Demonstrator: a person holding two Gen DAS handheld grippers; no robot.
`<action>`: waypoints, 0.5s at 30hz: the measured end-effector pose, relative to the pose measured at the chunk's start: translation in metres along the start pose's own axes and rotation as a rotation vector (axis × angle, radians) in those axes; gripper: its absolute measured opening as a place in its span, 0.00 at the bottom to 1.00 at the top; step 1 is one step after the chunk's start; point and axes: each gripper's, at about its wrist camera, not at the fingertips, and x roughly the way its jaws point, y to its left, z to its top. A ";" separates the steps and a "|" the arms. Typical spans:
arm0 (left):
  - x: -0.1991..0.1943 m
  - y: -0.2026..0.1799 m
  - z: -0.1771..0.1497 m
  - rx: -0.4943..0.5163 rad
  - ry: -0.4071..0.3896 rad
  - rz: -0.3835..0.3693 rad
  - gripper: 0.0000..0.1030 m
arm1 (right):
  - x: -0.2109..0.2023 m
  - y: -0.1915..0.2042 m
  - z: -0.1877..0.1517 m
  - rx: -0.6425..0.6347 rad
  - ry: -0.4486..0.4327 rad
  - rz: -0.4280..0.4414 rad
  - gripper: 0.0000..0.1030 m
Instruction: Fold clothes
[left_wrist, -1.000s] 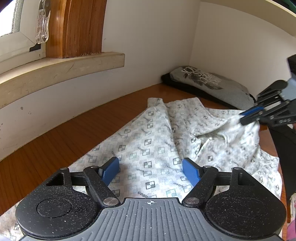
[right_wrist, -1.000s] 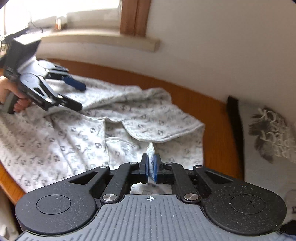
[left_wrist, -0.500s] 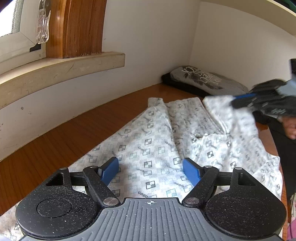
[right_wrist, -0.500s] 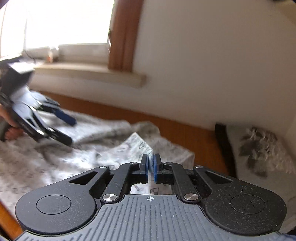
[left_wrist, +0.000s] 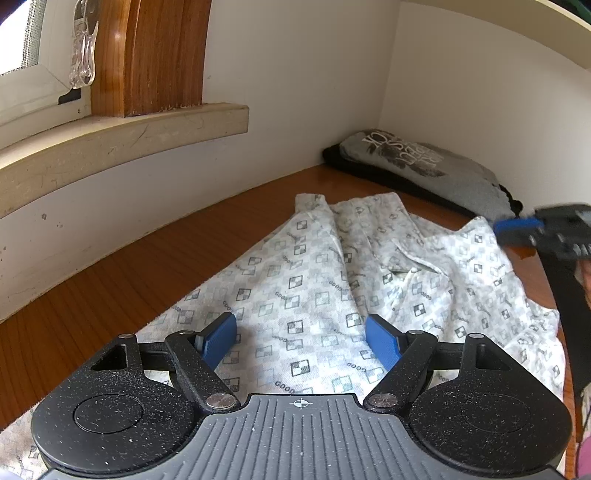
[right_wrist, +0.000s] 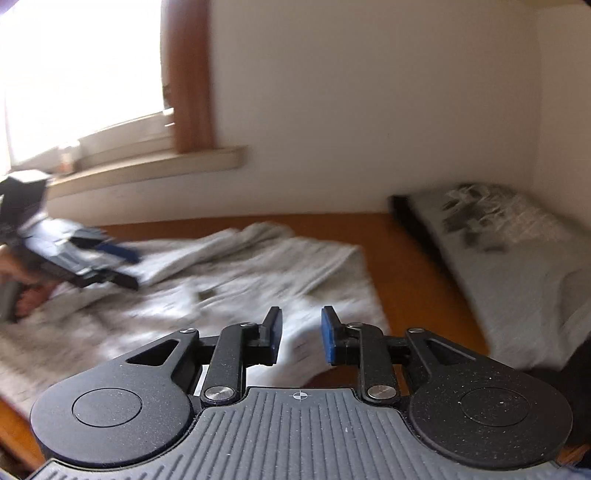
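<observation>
A white shirt with a grey square print (left_wrist: 314, 288) lies spread on the wooden table (left_wrist: 110, 288). My left gripper (left_wrist: 300, 328) hovers low over its near part, open, with nothing between the blue pads. In the right wrist view the shirt (right_wrist: 258, 273) is blurred and the left gripper (right_wrist: 133, 270) shows at the far left. My right gripper (right_wrist: 301, 317) is opening its jaws over the shirt's right edge; the cloth lies below the gap and the pads do not press it. The right gripper (left_wrist: 500, 234) also shows at the right edge of the left wrist view.
A folded grey printed shirt (left_wrist: 424, 166) on a dark garment lies in the far corner, seen again as a blurred grey shirt (right_wrist: 517, 258). White walls close the back and right. A stone window sill (left_wrist: 110, 136) juts out at the left.
My right gripper lifted a pinched flap of the shirt, swung it toward the right side, came down and parted its jaws off the cloth. My left gripper stayed still and open.
</observation>
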 end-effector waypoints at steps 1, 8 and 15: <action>0.000 0.000 0.000 0.001 0.000 0.001 0.78 | 0.002 0.006 -0.005 -0.018 0.005 0.005 0.25; 0.000 -0.001 0.000 0.003 0.001 0.001 0.78 | 0.025 -0.007 -0.023 0.005 0.033 -0.045 0.26; 0.000 -0.003 -0.001 0.006 0.001 0.007 0.78 | 0.022 -0.010 -0.029 0.000 0.013 -0.036 0.27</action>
